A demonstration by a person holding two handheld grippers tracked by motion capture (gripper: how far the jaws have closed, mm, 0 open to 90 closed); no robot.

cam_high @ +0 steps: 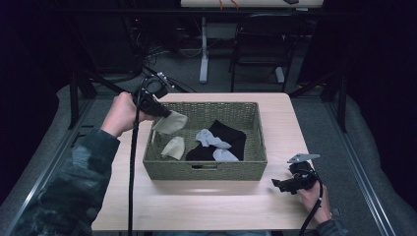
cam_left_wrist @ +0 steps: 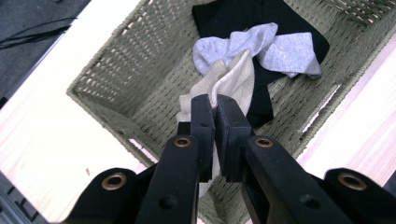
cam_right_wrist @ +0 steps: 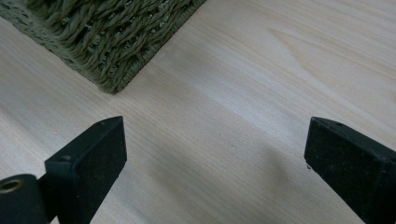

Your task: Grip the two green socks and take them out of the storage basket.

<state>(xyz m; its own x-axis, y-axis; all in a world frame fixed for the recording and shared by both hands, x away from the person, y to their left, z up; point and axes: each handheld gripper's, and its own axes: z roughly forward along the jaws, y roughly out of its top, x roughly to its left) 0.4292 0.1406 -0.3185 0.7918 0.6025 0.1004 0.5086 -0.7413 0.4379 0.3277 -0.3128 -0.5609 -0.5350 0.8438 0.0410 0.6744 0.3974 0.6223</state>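
The left gripper [cam_high: 164, 114] is held above the left end of the woven basket [cam_high: 206, 169], its fingers [cam_left_wrist: 204, 122] clenched on a cream sock [cam_left_wrist: 233, 84], which hangs clear of the basket floor. A second cream sock [cam_high: 173, 147] lies in the basket below it. Two grey socks [cam_high: 211, 139] are piled on a black garment [cam_high: 231, 137] in the basket's middle. The right gripper [cam_high: 284, 186] is rested on the counter [cam_high: 206, 206] just beside the basket's right front corner, its fingers [cam_right_wrist: 88, 163] released, nothing between them.
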